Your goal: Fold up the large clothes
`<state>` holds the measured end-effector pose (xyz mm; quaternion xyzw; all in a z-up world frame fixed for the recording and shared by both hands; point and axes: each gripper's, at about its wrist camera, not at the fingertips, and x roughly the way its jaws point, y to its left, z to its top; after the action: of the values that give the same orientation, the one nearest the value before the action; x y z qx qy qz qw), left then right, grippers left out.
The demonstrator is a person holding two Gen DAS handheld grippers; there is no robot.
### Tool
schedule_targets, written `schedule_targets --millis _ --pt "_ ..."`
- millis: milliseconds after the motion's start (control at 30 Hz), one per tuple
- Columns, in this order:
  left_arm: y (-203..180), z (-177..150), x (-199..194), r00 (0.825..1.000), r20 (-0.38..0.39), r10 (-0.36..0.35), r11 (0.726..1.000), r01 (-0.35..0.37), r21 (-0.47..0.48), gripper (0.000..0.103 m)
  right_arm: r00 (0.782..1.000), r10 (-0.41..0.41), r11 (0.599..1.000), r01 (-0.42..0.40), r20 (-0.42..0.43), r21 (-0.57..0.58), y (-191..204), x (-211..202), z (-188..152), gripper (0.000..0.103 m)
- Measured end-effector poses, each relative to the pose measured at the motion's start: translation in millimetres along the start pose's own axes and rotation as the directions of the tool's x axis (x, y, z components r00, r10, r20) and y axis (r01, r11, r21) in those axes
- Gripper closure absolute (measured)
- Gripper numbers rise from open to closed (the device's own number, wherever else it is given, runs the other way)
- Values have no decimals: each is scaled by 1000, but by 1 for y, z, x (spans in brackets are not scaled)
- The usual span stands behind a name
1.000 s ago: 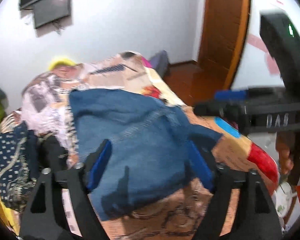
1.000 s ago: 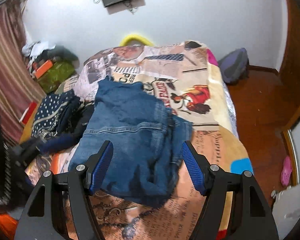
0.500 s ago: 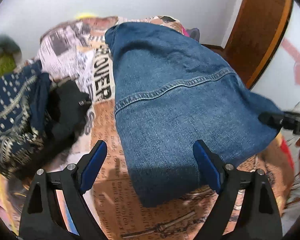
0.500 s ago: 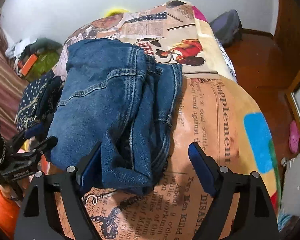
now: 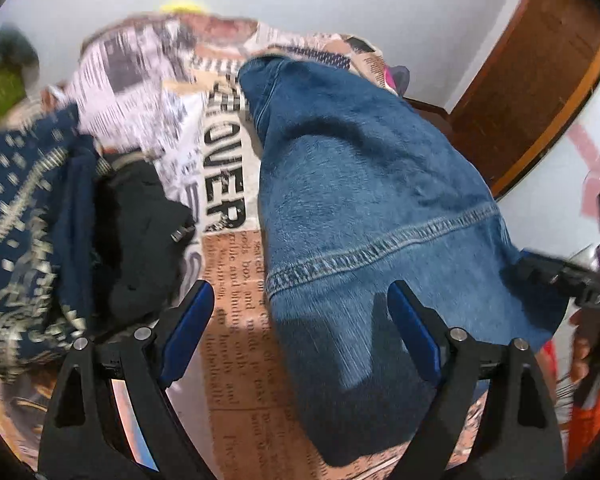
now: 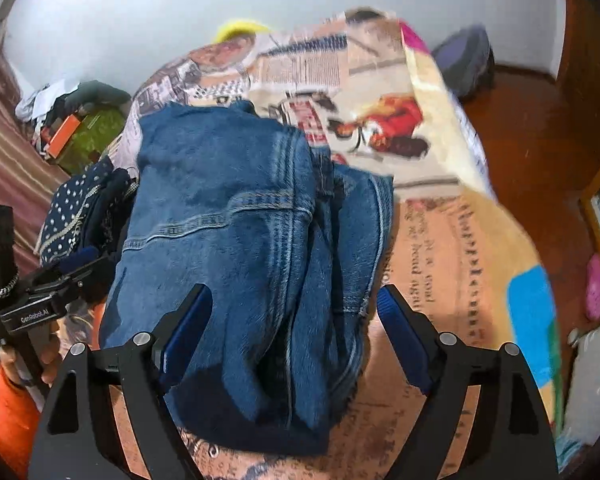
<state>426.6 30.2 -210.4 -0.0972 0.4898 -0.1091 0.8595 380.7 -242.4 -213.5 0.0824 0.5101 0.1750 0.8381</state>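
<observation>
Folded blue jeans (image 5: 364, 216) lie on a bed with a newspaper-print cover (image 5: 228, 280). They also show in the right wrist view (image 6: 240, 240), bunched in layers. My left gripper (image 5: 300, 332) is open and empty, low over the near left edge of the jeans. My right gripper (image 6: 292, 328) is open and empty, just above the near end of the jeans. The left gripper shows at the left edge of the right wrist view (image 6: 32, 304); the right gripper shows at the right edge of the left wrist view (image 5: 572, 284).
A pile of dark clothes, navy patterned (image 5: 20, 208) and black (image 5: 140, 232), lies left of the jeans. The bed cover (image 6: 440, 240) is bare to the right. A wooden door (image 5: 532, 92), wooden floor (image 6: 540, 140) and a grey bag (image 6: 464, 60) lie beyond the bed.
Both grippers dropped closer to the jeans from a higher view, then shifted slightly; the left view now sits further left over the jeans' edge. Both stayed open. The jeans lie unchanged.
</observation>
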Motion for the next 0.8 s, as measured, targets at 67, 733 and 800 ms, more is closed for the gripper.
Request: schedule_targets --millis 67,733,800 --pt "7 2 11 999 -33 -32 999 30 -41 15 1000 10 1000 -9 -24 20 -6 8 3 21" --pt "41 18 90 903 -145 -404 871 331 -363 14 989 140 984 -134 -38 120 -34 35 28 14" --pt "34 15 91 891 -152 -427 863 351 -363 24 989 146 982 -140 -39 123 -35 35 28 22"
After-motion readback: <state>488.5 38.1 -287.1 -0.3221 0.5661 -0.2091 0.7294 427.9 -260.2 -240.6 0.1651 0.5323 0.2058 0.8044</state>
